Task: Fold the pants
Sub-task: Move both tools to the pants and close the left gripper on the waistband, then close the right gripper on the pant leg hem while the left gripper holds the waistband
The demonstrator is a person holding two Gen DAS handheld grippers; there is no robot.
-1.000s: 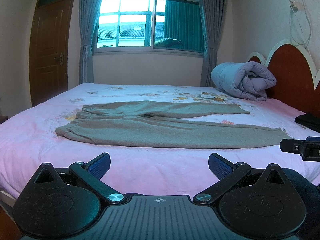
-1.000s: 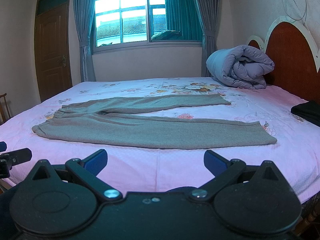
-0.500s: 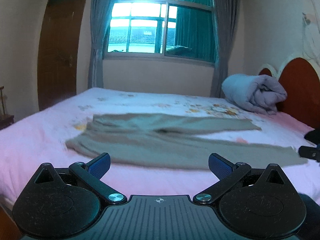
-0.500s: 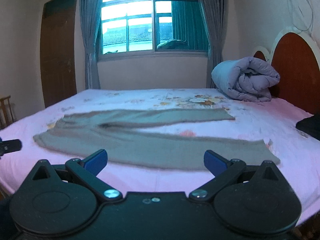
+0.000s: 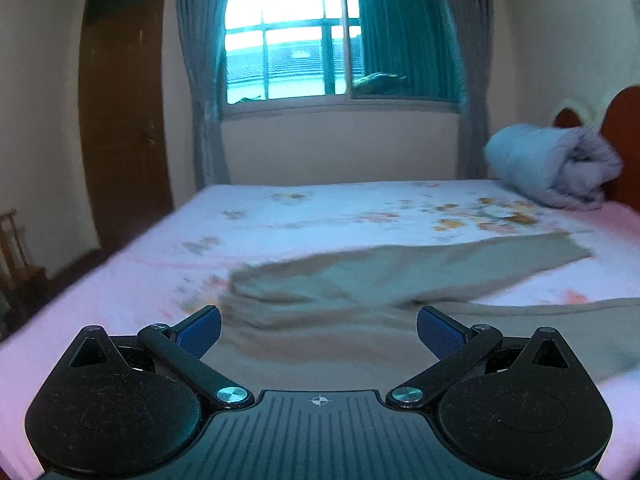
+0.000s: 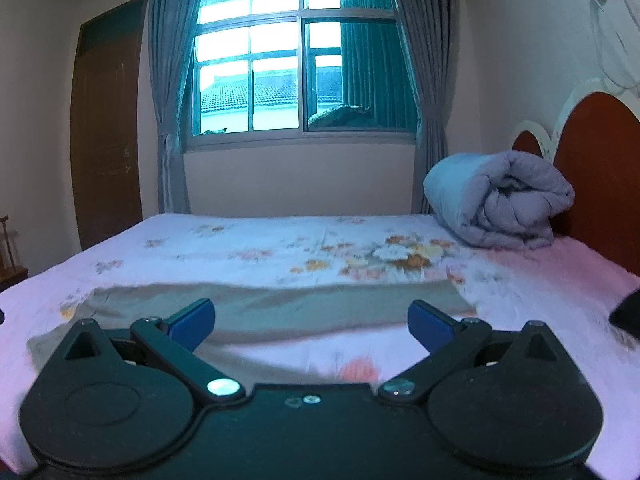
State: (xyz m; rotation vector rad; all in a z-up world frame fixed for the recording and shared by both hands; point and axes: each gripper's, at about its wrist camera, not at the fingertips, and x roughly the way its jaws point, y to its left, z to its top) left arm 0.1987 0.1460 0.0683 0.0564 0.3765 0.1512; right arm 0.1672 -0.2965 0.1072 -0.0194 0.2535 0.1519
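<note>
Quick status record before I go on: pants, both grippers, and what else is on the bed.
pants: unfolded, flat on bed, legs apart toward headboard
left gripper: open, empty, over waist end
right gripper: open, empty, over legs
rolled quilt: far corner, by headboard
dark item: right edge of bed, unclear what
fold: not started

Room dim; the only visible light source is the window [image 5: 340,36] at the far wall, its upper panes blown out to white with a cyan cast, backlighting the scene in both views. Left wrist view shows motion blur across the pants [image 5: 400,280] and bed [image 5: 280,216]; right wrist view is sharper at the rolled duvet [image 6: 500,200], smeared near the bottom of the bed. Fisheye bending curves the door [image 6: 108,120] and walls, with dark vignette corners.
</note>
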